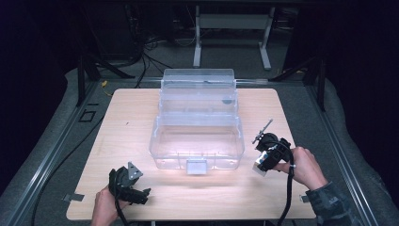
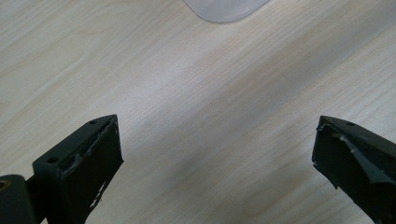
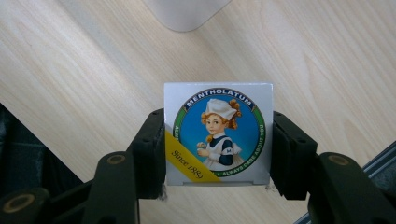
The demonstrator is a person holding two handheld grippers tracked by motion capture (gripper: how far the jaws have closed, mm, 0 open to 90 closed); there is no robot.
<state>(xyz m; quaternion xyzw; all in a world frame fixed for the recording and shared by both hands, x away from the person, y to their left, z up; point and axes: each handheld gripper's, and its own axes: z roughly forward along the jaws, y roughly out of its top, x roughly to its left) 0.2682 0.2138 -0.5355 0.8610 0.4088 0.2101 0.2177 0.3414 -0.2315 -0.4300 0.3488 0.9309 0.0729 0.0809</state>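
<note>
A clear plastic storage box [image 1: 196,148] stands in the middle of the wooden table with its lid [image 1: 198,89] tipped back behind it. My right gripper [image 1: 261,167] is to the right of the box, off the table, shut on a small white Mentholatum box [image 3: 218,133]; the two pads press its left and right sides. That box appears as a white block [image 1: 260,168] under the gripper body in the high view. My left gripper [image 2: 217,154] hovers low over bare wood near the front left [image 1: 141,194], jaws wide apart with nothing between them.
A corner of the clear box [image 2: 226,9] reaches into the top of the left gripper view, and another corner [image 3: 186,13] into the right gripper view. A metal rail [image 1: 350,174] runs along the table's right side. Table legs [image 1: 197,40] and cables lie beyond the far edge.
</note>
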